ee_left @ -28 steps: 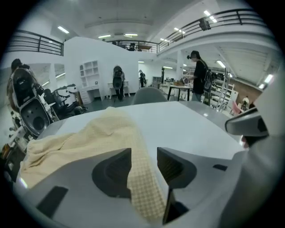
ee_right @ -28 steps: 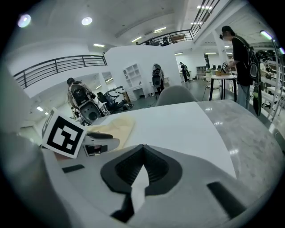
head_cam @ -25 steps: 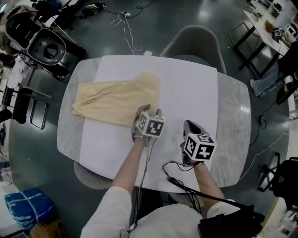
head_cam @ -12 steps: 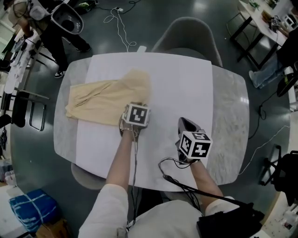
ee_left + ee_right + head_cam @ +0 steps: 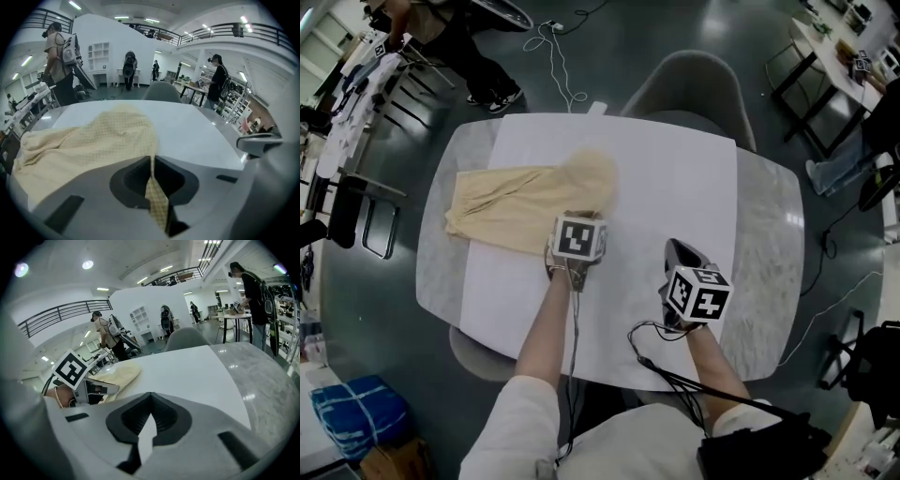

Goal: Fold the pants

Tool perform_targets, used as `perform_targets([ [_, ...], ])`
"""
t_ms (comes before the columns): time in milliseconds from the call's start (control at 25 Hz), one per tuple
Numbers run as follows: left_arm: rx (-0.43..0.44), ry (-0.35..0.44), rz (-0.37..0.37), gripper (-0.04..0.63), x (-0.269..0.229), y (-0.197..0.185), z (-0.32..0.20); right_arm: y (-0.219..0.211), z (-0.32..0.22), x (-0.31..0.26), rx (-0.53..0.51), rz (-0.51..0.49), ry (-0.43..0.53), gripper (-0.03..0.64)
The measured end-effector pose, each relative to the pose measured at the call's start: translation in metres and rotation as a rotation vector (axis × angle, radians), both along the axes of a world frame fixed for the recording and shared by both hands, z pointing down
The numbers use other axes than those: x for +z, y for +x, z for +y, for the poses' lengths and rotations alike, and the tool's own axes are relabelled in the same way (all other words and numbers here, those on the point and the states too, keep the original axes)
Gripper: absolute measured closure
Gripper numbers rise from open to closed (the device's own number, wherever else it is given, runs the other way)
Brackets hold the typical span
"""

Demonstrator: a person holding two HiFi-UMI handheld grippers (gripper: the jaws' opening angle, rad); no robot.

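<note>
Down the left gripper view, L gripper (image 5: pixel 152 159) has just clamped, pinching a pants (image 5: pixel 89 140) fold its cube (image 5: pixel 578 237) hides in head view; R gripper (image 5: pixel 150 395) jaws together, empty.

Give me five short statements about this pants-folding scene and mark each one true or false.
1. The left gripper is clamped on the fabric of the pants. True; its jaws have just been closing, with the cloth between them.
2. The pants lie on the right part of the table. False: in the head view they lie on its left part.
3. The pants are dark blue. False: they are pale yellow.
4. A white sheet covers the middle of the table. True.
5. The right gripper holds a leg of the pants. False: it is apart from them, over the white sheet.
</note>
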State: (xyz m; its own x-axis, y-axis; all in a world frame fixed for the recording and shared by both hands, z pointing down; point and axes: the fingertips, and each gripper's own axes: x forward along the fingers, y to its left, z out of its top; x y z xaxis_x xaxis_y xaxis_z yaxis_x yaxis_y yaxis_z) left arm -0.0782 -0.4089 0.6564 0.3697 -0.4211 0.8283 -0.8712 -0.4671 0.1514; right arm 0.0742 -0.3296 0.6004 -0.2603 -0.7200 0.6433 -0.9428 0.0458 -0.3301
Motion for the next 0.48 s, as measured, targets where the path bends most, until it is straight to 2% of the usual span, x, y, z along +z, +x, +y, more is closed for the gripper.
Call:
perform_targets([
  [160, -0.021, 0.023, 0.047, 0.566, -0.028, -0.024, -0.007, -0.02, -0.014, -0.018, -0.03, 0.029, 0.029, 0.624],
  [480, -0.09, 0.077, 0.132, 0.566, -0.073, -0.102, -0.019, -0.078, -0.044, -0.051, -0.083, 0.083, 0.088, 0.624],
])
